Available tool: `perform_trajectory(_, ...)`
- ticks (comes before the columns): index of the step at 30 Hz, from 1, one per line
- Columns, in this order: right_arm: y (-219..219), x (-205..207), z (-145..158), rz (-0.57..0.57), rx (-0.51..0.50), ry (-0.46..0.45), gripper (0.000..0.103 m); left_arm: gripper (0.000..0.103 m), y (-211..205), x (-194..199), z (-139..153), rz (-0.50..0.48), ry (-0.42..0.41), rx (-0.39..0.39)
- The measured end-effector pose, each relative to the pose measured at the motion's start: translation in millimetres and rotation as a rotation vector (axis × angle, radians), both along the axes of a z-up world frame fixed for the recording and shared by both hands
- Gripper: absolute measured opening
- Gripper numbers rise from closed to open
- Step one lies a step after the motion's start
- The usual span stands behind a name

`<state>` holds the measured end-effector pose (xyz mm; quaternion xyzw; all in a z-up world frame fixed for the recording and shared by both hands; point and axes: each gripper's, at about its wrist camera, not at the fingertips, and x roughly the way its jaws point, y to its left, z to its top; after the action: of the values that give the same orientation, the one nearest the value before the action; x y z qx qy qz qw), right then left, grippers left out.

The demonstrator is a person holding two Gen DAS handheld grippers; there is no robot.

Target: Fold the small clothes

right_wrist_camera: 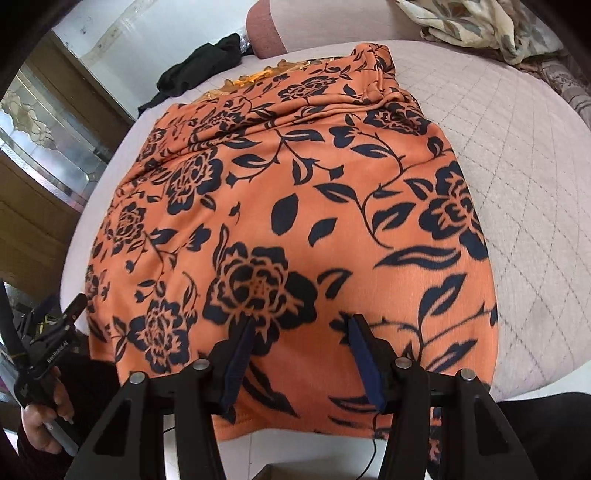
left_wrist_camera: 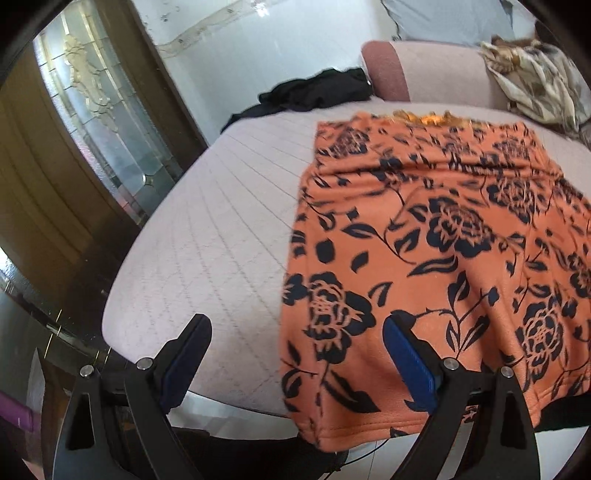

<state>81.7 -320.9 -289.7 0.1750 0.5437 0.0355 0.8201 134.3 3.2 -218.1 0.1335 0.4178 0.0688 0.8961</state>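
While black cloth [right_wrist_camera: 201,62] and a blanket [right_wrist_camera: 480,26] lie at top, the dress [right_wrist_camera: 295,206] runs bottom to top; both grippers, left [left_wrist_camera: 295,354] and right [right_wrist_camera: 301,332], gape empty.

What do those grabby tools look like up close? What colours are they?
Each tool is matt black plastic with two long tapering fingers, faced inside with dark blue ribbed pads. Round silver bolt heads mark the finger joints, and the frames below have triangular cut-outs. A thin black cable hangs beneath the right tool. Seen from the right wrist view, the left tool carries small white lettering on its side.
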Motion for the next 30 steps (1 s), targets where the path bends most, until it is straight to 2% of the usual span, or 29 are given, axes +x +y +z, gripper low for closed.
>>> perform_trajectory(5,-16.7,-16.4,7.1,-0.052,0.091,-0.022,0.056,0.095,8.7,-5.8,22.3,0.02,-0.054,-0.016)
perform_trajectory(12,-38.0,-22.4,36.2,-0.095,0.08,-0.093,0.057,0.095,7.0,-5.3,44.3,0.022,-0.109,-0.035)
perform_trajectory(20,-46.7,-24.1,56.5,-0.127,0.075,-0.13,0.057,0.095,-24.4,-6.8,48.7,-0.067,-0.089,-0.078)
perform_trajectory(30,-44.0,-28.2,55.6,-0.132,0.083,-0.129,0.057,0.095,-62.5,-4.2,48.4,-0.145,-0.062,-0.101)
